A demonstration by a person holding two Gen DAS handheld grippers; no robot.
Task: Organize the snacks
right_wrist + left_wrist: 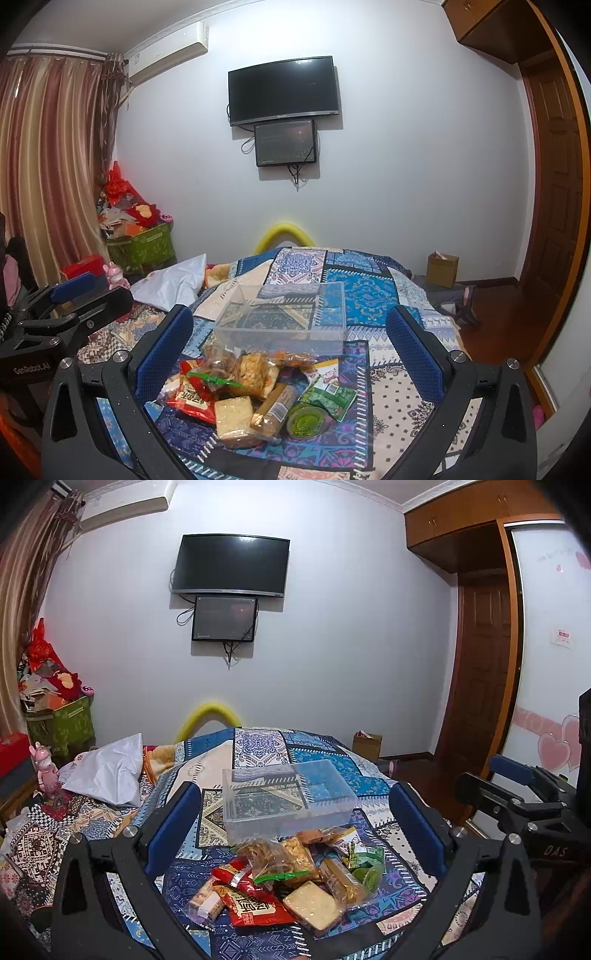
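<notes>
A: Status, left to right?

B: Bed edge on my left is cluttered: white crumpled pillow (107,771) on the patchwork quilt (258,749), pink doll and a green box of red stuff past it. My left gripper (295,825) is spread wide, nothing between the blue pads. Pile of wrapped snacks (288,882) sits on the quilt right between them, touching neither.

A: Room to move?

B: Open quilt on both sides of the pile and around the box. Right of the bed the quilt drops off to wood floor; small cardboard carton (441,269) on the floor near the wall.

A: Right side?

B: My right gripper (290,347) is also wide open, holding nothing. Same pile (258,391) between its fingers.

A: View differences?

B: Left camera catches the right gripper at its right edge, plus a white wardrobe door with pink hearts. Right camera catches the left gripper at its left edge, plus striped curtains. The round green-lidded cup (308,421) reads clearly only from the right.

A: Container?

B: Clear rectangular plastic box (288,797), upright, just beyond the pile, near edge touching or almost touching it. Nothing inside; quilt pattern shows through.
</notes>
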